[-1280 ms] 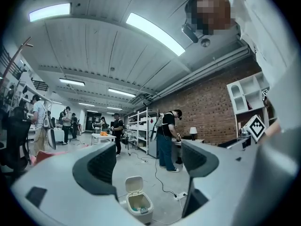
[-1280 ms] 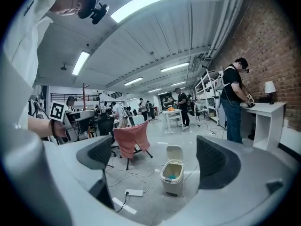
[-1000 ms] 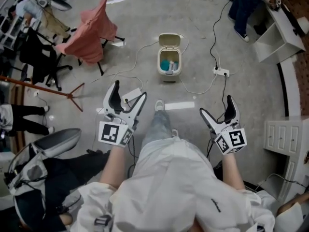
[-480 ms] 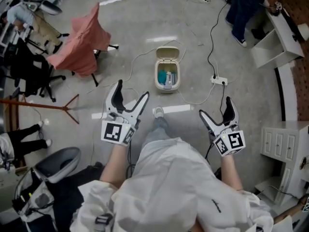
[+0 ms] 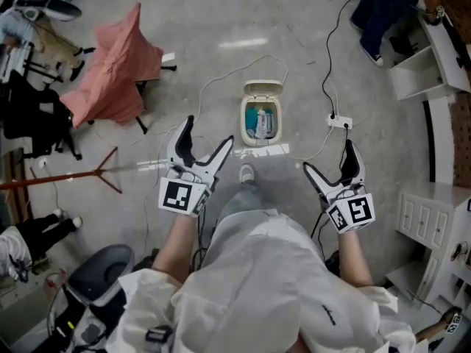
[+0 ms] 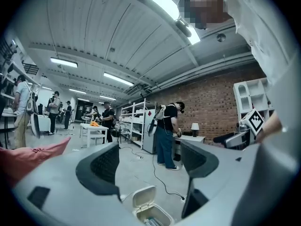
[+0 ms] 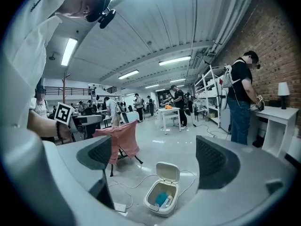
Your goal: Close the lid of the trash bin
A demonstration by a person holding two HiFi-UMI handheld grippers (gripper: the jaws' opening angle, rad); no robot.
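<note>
A small cream trash bin (image 5: 261,122) stands on the grey floor ahead of my feet, its lid (image 5: 263,90) tipped up at the far side and blue and white rubbish visible inside. My left gripper (image 5: 208,134) is open and empty, below and left of the bin. My right gripper (image 5: 329,159) is also open and empty, below and right of it. Neither touches the bin. The left gripper view shows the bin (image 6: 149,212) low between the jaws of the left gripper (image 6: 150,166). In the right gripper view the bin (image 7: 161,197) and raised lid (image 7: 168,172) sit beneath the right gripper (image 7: 157,161).
A white power strip (image 5: 340,121) with cables lies just right of the bin. A chair draped in pink cloth (image 5: 114,65) stands to the left, a wooden stand (image 5: 66,179) below it. White shelves (image 5: 427,65) and a cabinet (image 5: 430,219) line the right. A person (image 5: 383,13) stands at the upper right.
I have stepped forward, so the bin now lies closer to both grippers. Both grippers stay open and empty, and the lid is still up.
</note>
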